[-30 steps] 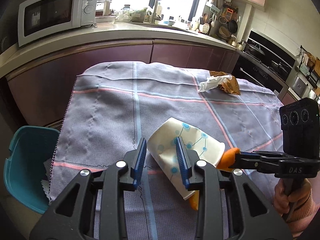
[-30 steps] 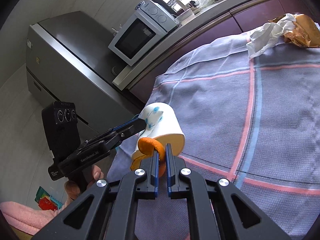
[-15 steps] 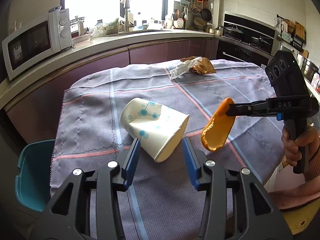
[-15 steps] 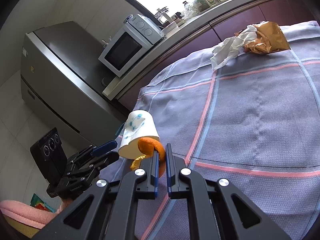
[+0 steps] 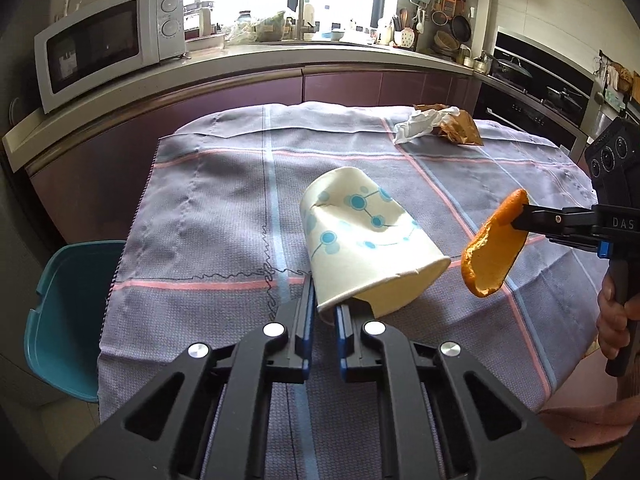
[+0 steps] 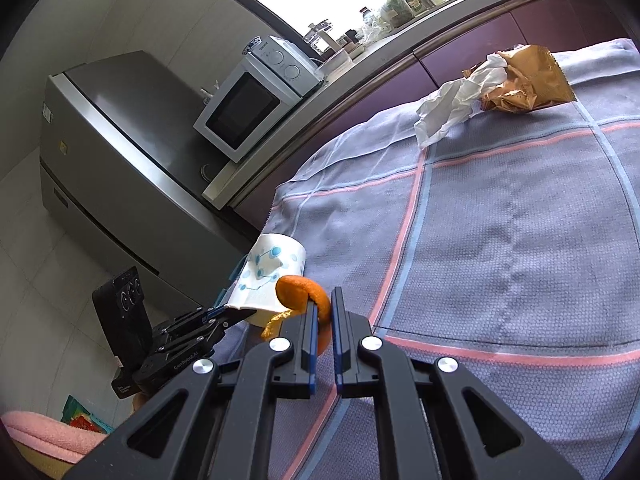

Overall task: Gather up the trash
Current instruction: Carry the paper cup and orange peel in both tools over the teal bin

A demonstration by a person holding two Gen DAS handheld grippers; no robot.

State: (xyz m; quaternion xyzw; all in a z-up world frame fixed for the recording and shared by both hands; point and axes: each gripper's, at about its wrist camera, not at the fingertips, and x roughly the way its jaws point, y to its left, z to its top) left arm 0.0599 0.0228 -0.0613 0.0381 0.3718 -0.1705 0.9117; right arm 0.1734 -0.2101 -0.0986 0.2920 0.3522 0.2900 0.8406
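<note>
A dented white paper cup (image 5: pixel 360 236) with blue dots lies on its side on the checked tablecloth (image 5: pixel 220 200), mouth toward me. My left gripper (image 5: pixel 323 296) is closing, and its blue pads pinch the cup's near rim. The right wrist view shows the same cup (image 6: pixel 272 268) held at the rim by the left gripper (image 6: pixel 236 312). My right gripper (image 6: pixel 324 300) is shut on a curled orange peel (image 6: pixel 296 290). In the left wrist view the peel (image 5: pixel 492 256) hangs from the right gripper (image 5: pixel 516 216) above the cloth, just right of the cup.
A crumpled white tissue (image 5: pixel 420 124) and a brown wrapper (image 5: pixel 460 128) lie at the table's far right corner. A teal bin (image 5: pixel 68 300) stands on the floor left of the table. Beyond are a counter with a microwave (image 5: pixel 100 48) and a steel fridge (image 6: pixel 120 160).
The left jaws, wide on either side of the cup half a second ago, have narrowed onto its rim. The right gripper with the peel has drawn away from the cup to the right.
</note>
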